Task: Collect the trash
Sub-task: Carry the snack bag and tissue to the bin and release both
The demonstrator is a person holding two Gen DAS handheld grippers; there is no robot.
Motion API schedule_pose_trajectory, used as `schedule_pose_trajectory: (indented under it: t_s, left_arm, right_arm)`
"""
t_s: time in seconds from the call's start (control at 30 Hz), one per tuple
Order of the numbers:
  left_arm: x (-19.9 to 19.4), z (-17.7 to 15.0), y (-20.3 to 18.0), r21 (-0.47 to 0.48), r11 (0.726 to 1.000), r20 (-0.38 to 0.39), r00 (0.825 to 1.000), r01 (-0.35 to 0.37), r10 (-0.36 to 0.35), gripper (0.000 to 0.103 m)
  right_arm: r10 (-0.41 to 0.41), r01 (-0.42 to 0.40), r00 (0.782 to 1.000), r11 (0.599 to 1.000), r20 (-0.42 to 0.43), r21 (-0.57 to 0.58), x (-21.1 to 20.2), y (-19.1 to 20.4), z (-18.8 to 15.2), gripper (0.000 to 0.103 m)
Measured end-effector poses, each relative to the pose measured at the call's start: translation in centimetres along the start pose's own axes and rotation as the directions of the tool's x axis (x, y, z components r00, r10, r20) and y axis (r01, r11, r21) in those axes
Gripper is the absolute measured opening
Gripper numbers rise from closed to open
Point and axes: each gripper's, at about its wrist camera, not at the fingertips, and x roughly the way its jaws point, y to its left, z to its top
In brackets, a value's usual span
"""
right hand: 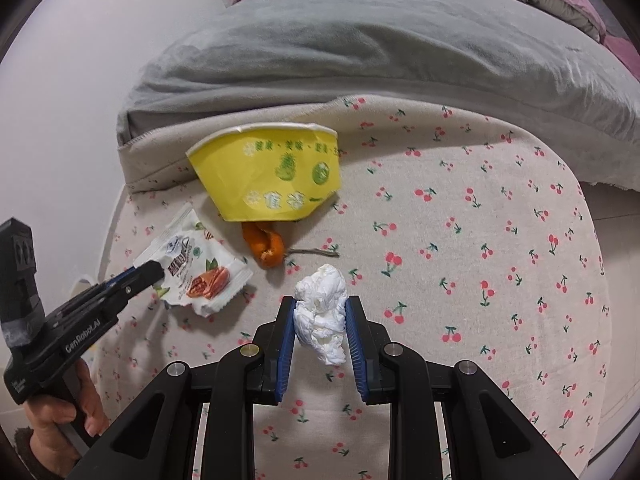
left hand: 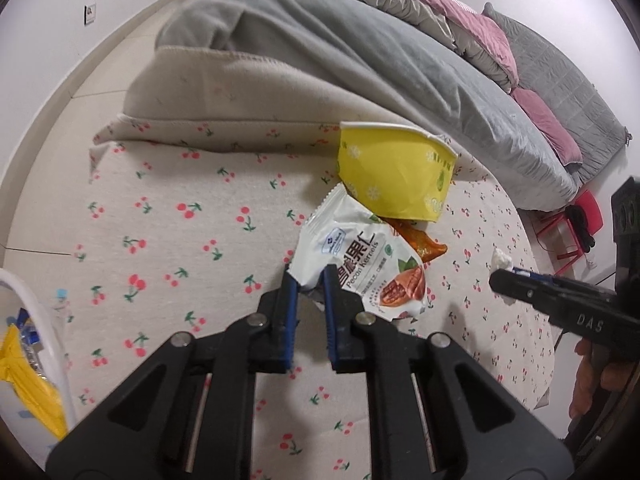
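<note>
Your left tongs (left hand: 307, 280) are clamped on the near edge of the white nut packet (left hand: 360, 264), which lies on the cherry-print cloth (left hand: 192, 216). From the right wrist camera you can see the same tongs pinching the packet's left end, with your left hand (right hand: 60, 412) wrapped round the handle below.

Your right tongs (right hand: 320, 312) are closed on the crumpled white tissue (right hand: 322, 312); both blue pads (right hand: 286, 344) press against its sides, and the wad sticks out past the tips. In the left wrist view that tissue shows only as a small white lump at the tip of the right tongs, off to the right of the packet.

Just beyond the packet, a squashed yellow paper bowl (right hand: 268, 172) lies on its side, its rim toward the grey blanket (right hand: 360, 52). A piece of orange peel (right hand: 266, 250) sits directly below the bowl, touching or nearly touching it, between the packet and the tissue. A thin stalk (right hand: 316, 253) lies just right of the peel.

At the lower left of the left wrist view, a white bin (left hand: 48, 344) stands beside the cloth, with yellow and blue scraps inside. Behind the blanket, pink and grey bedding (left hand: 480, 28) is piled up.
</note>
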Motion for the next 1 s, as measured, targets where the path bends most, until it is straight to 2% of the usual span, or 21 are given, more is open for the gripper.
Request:
schedule_pose_trajectory:
  t_s: [0.37,1.0]
  left_arm:
    - [-3.9,-0.9,0.6,0.056,0.996,0.065,0.996,-0.066,0.062,0.014]
    - [-9.5,-3.0,4.5,0.024,0.989,0.139,0.981,-0.143,0.138,0.014]
  right_arm:
    - [0.061,-0.060,0.997,0.998,0.056,-0.018,-2.3,2.6,0.6,0.026]
    - [0.142,-0.133,0.986,0.986,0.084,-0.097,-3.6,8.7,-0.9,0.026]
